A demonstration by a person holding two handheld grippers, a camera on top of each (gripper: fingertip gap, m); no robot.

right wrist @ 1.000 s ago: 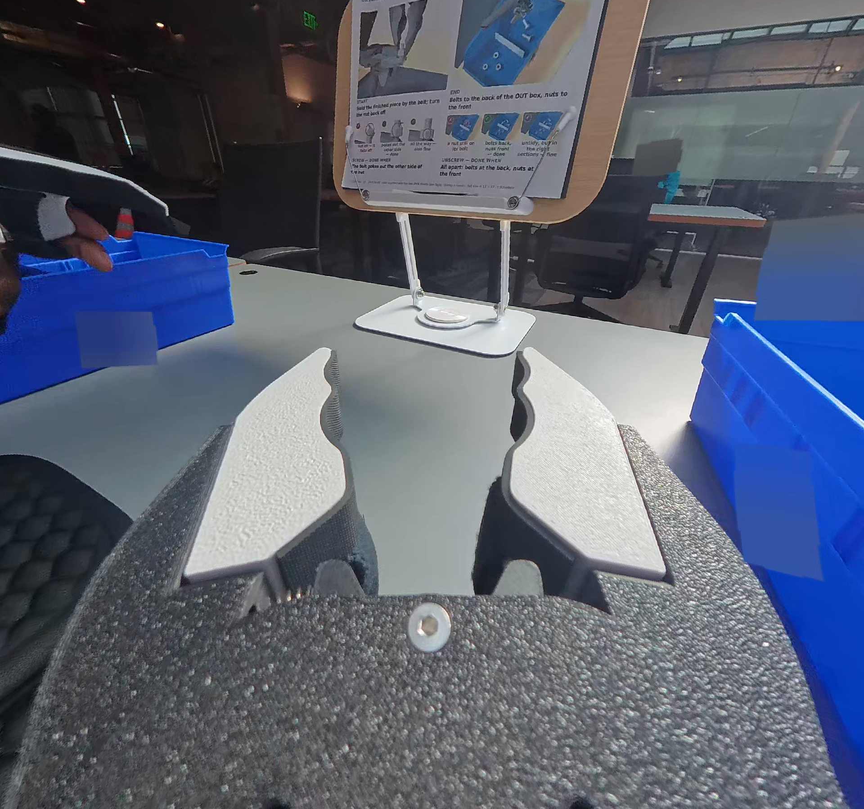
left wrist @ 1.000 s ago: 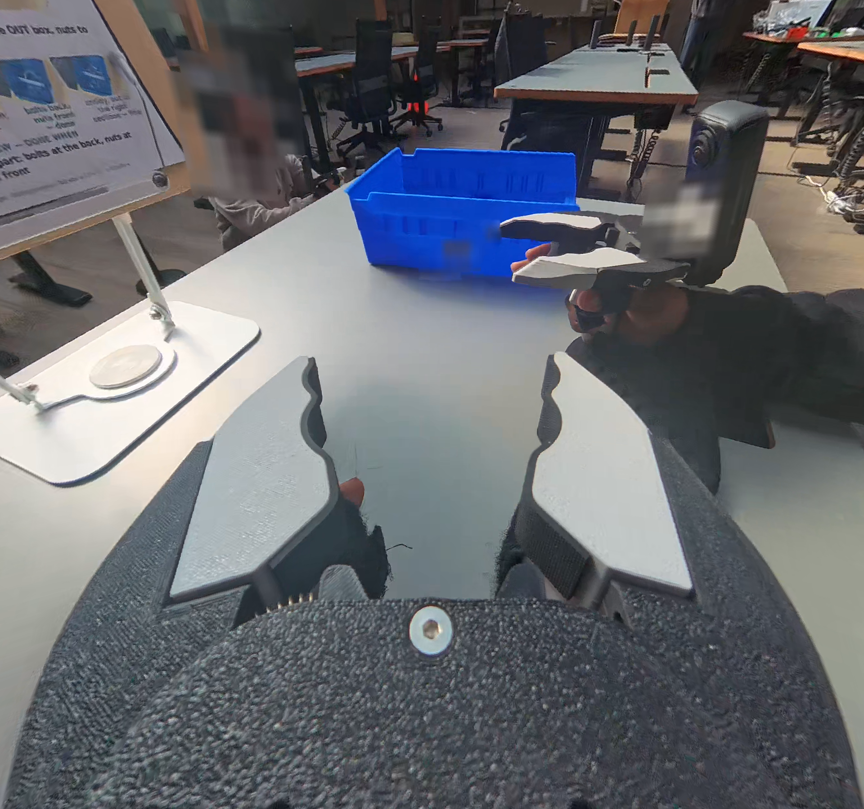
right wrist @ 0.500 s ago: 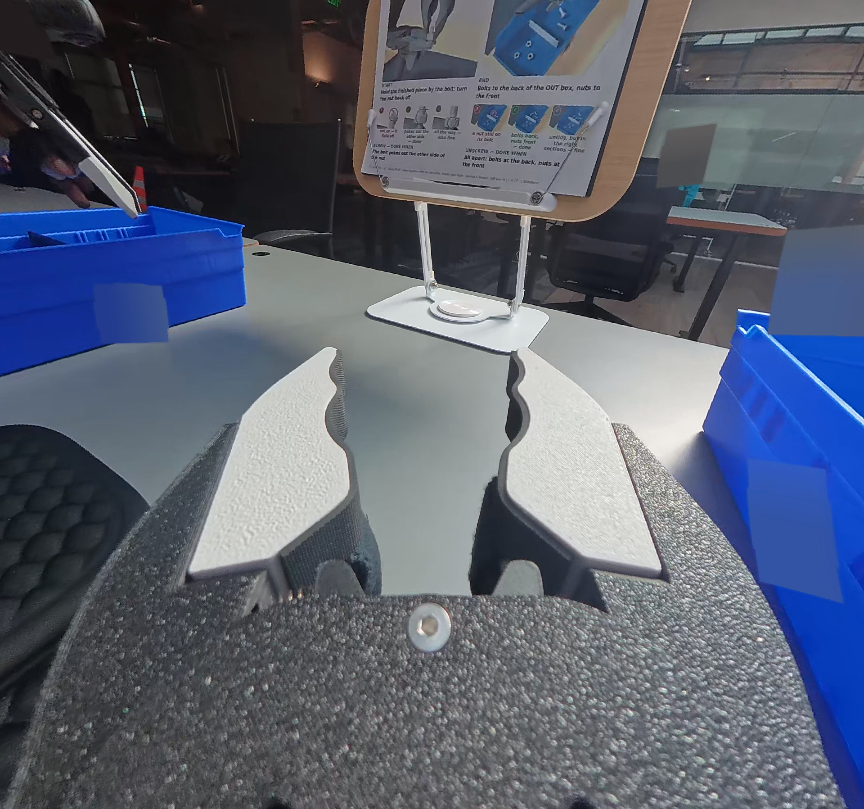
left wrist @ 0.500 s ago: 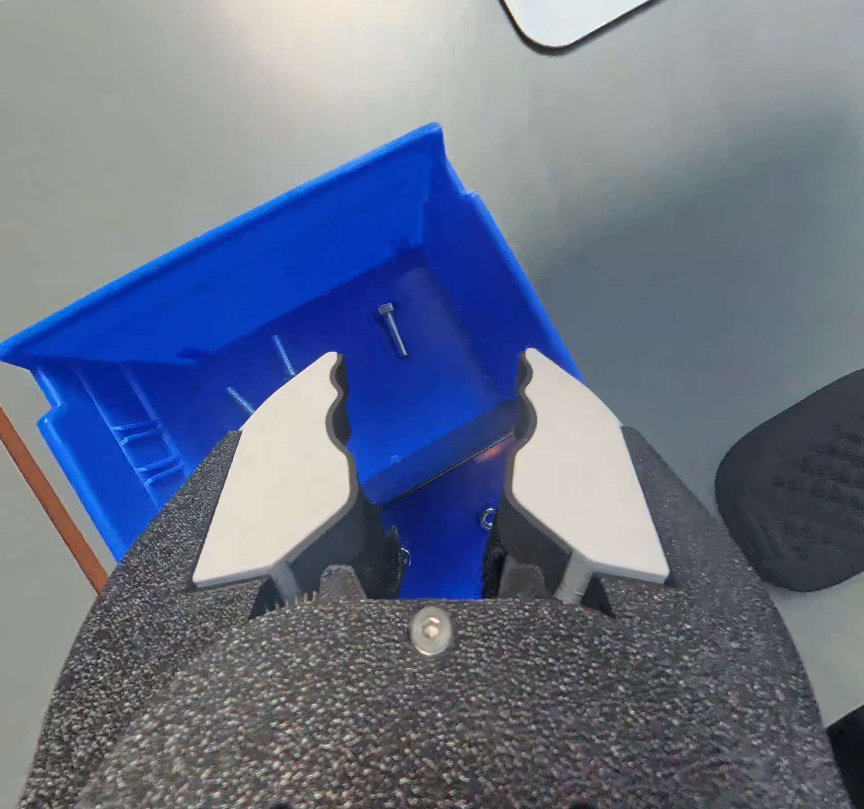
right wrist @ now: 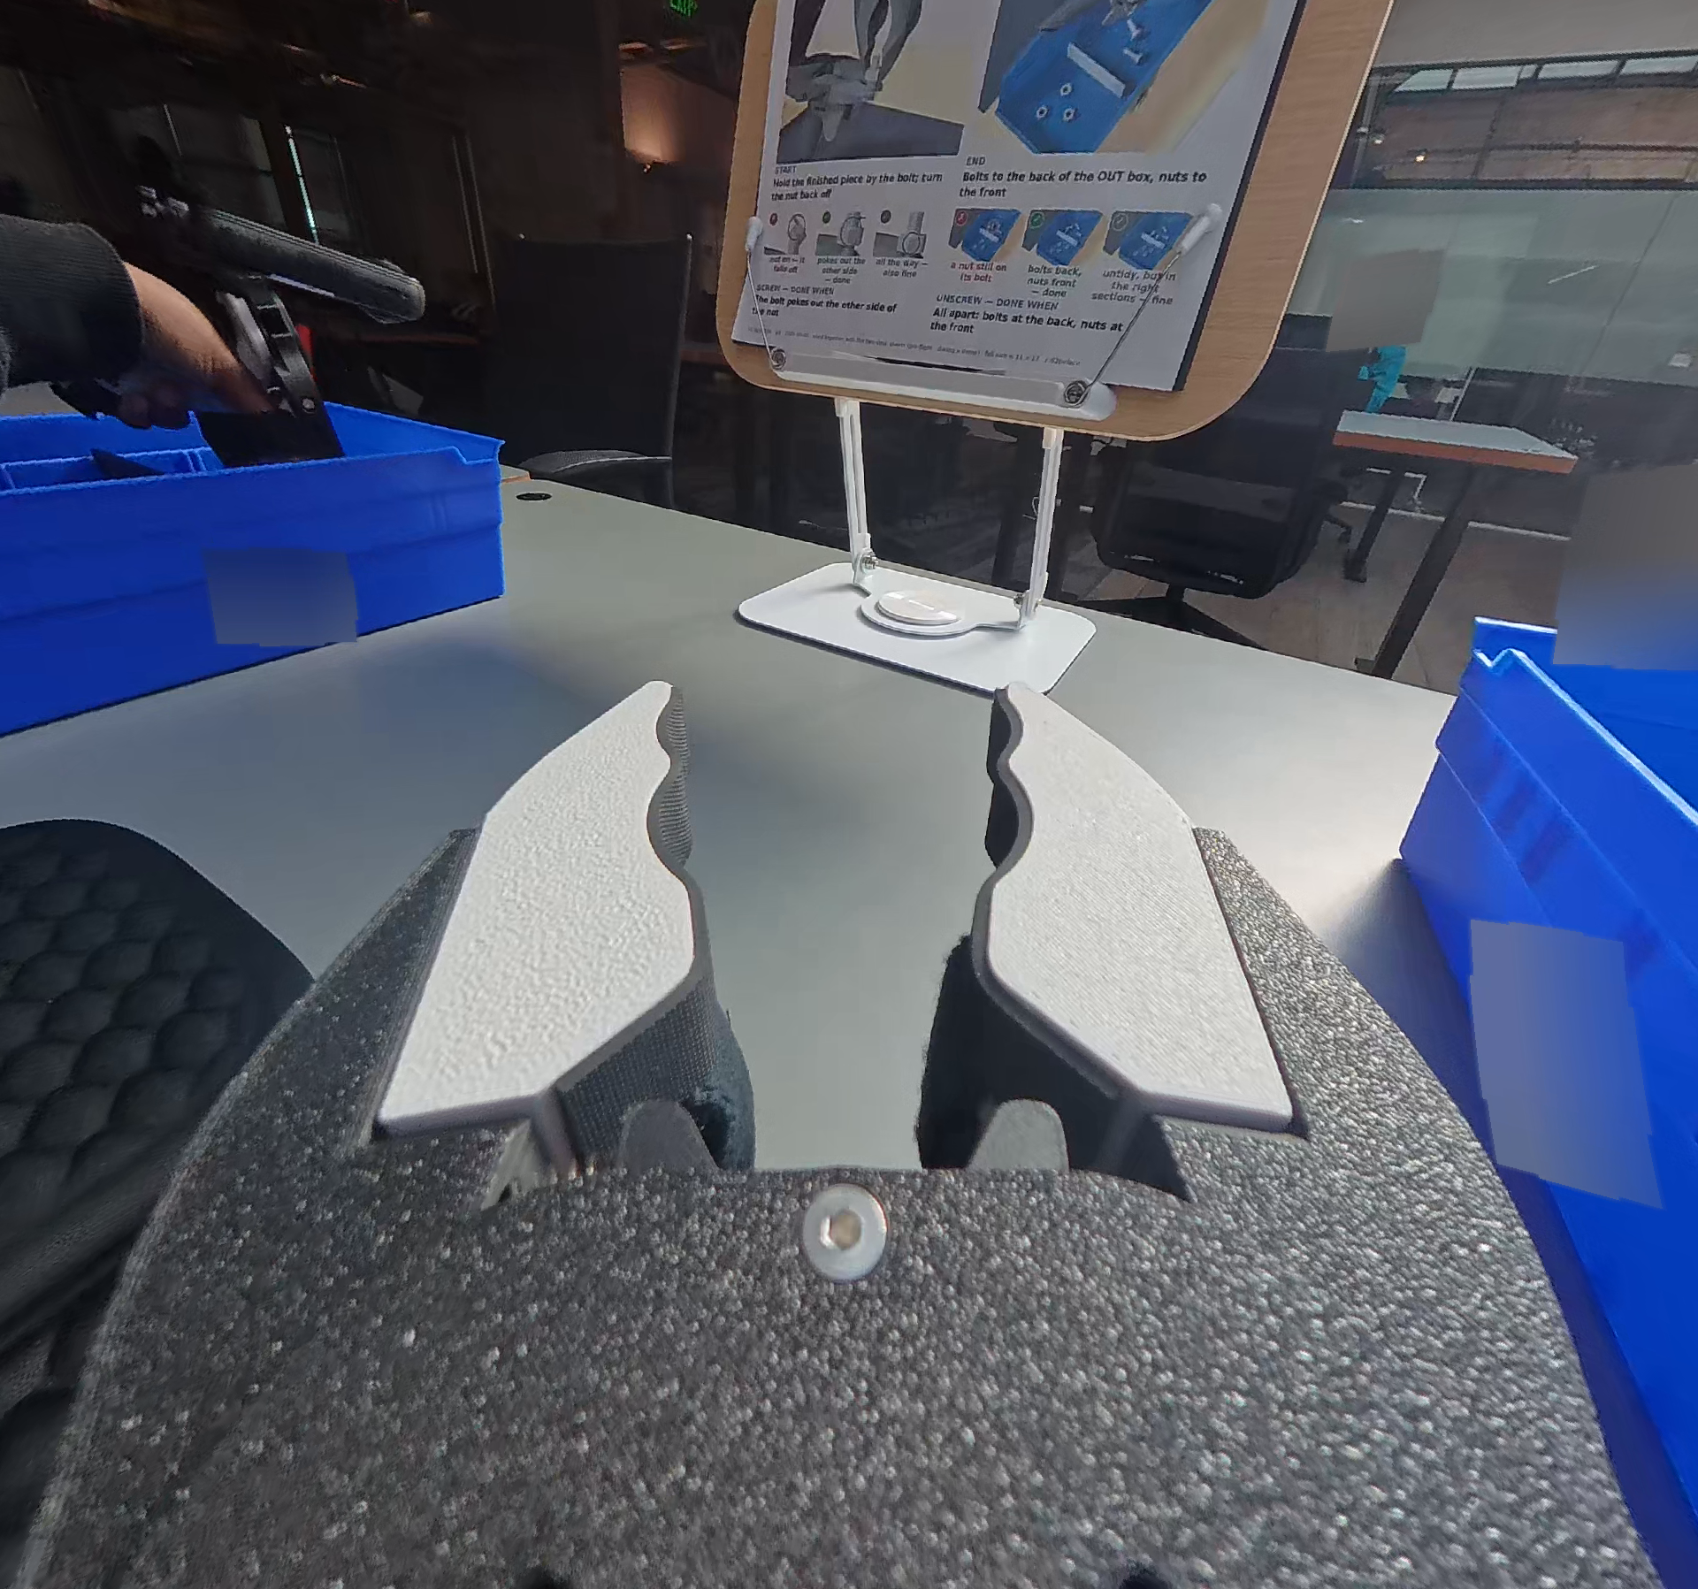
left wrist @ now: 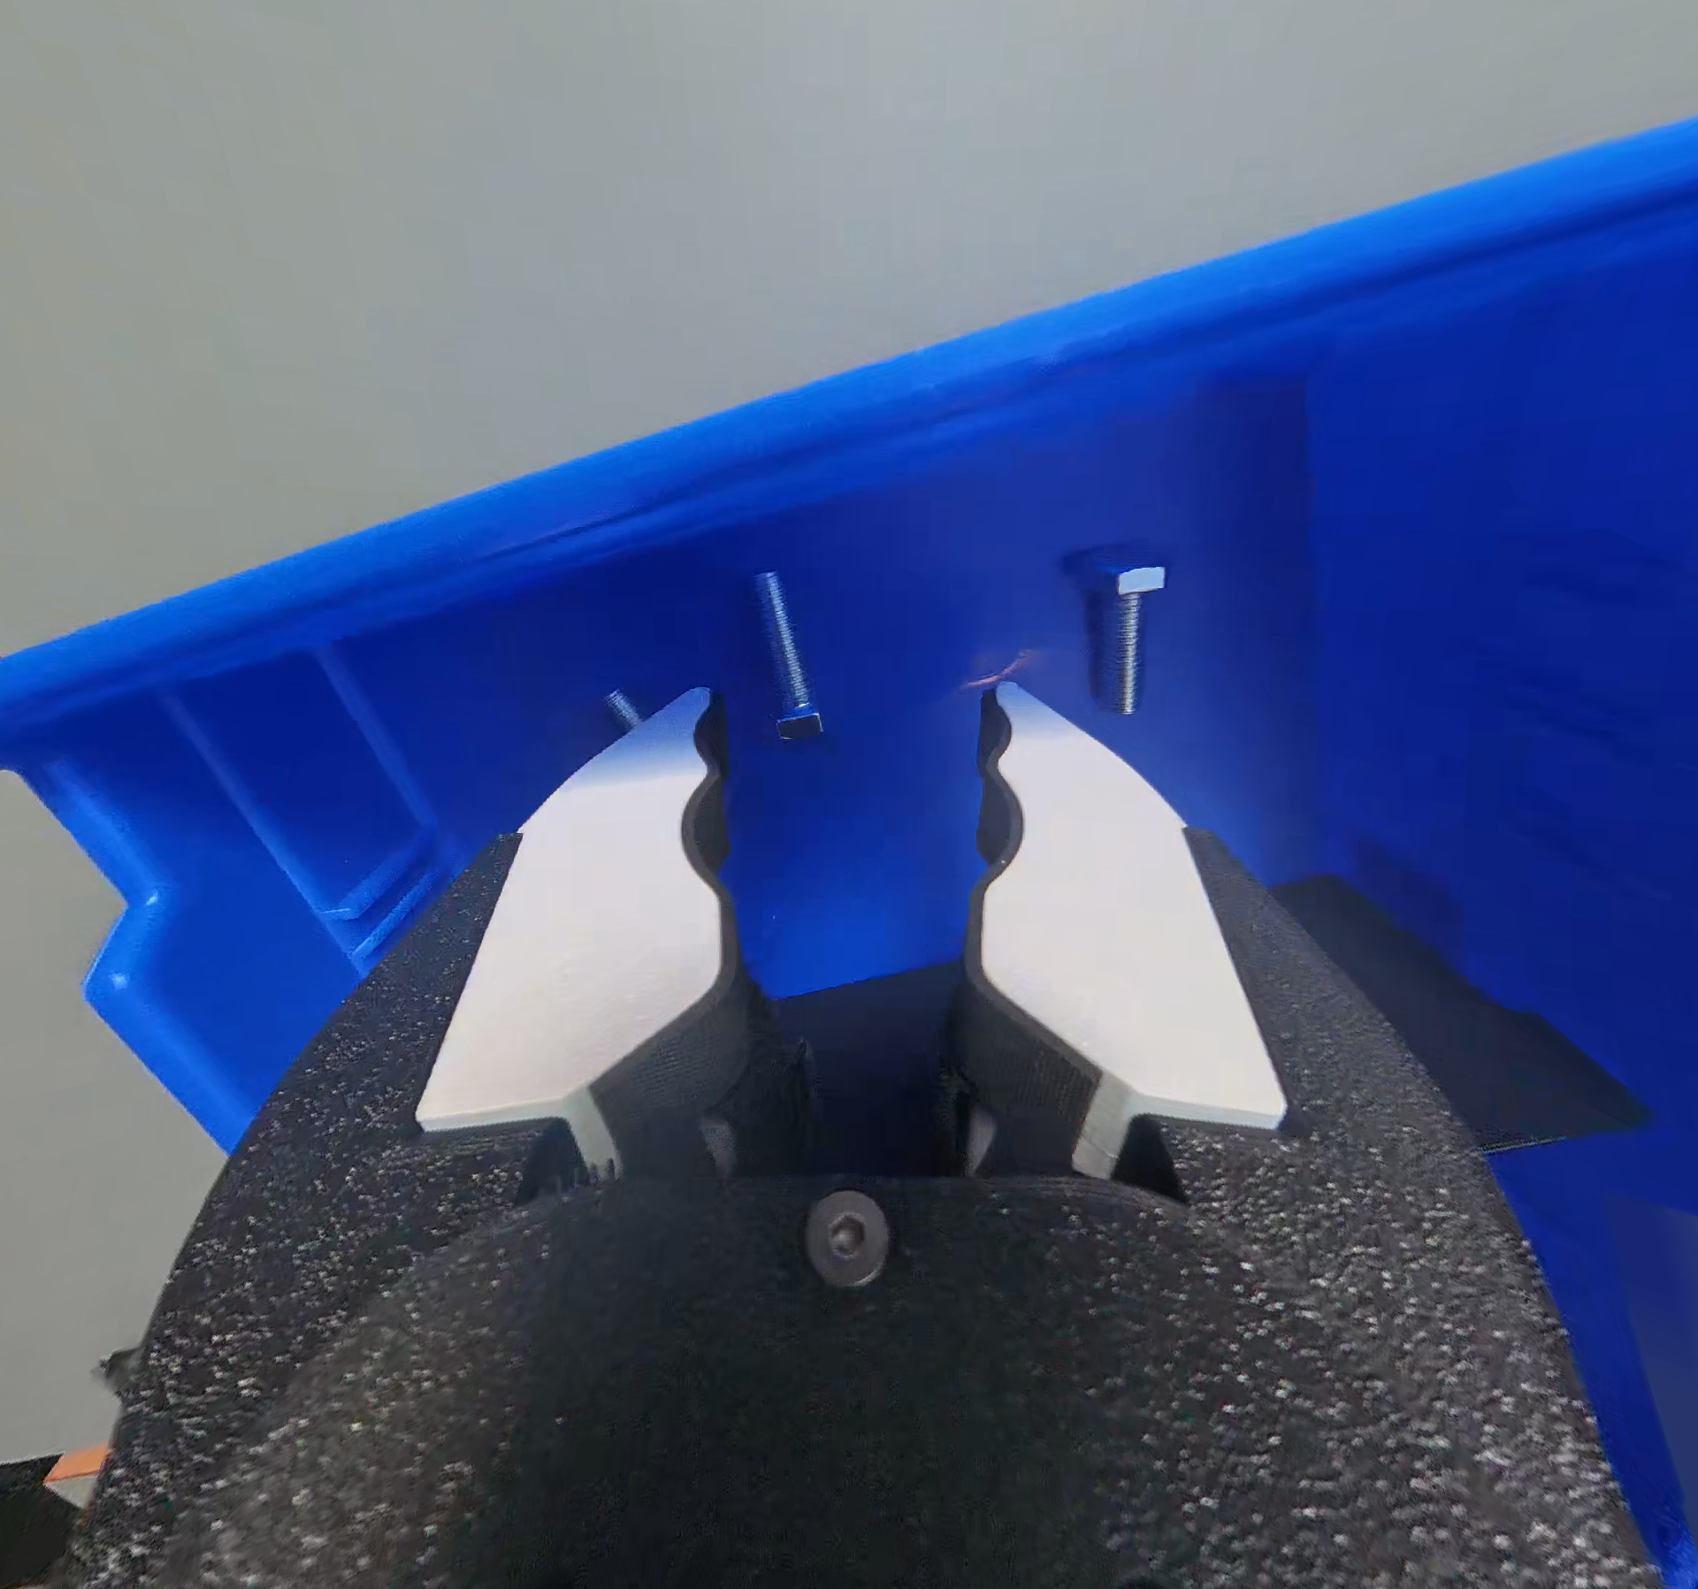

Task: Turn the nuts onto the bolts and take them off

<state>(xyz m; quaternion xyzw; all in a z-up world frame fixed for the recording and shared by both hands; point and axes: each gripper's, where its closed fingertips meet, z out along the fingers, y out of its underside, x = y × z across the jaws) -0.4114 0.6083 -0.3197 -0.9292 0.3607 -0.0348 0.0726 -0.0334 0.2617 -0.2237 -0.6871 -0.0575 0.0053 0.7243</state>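
— So, what surrounds the left gripper [left wrist: 850, 700]?
— Spread empty inside the blue bin [left wrist: 919, 442]; three bolts [left wrist: 786, 654] lie just ahead, one half-hidden behind a finger.
— And the right gripper [right wrist: 836, 700]?
— Spread too, over bare table [right wrist: 643, 617], facing an instruction stand [right wrist: 919, 626].

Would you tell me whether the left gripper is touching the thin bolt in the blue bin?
Apart. In the left wrist view, the open left gripper has blue floor showing between its fingertips and the thin bolt.

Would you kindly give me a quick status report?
Left gripper open inside blue plastic bin, above slim steel bolt. Right gripper open, empty, over grey table. Nothing obstructing.
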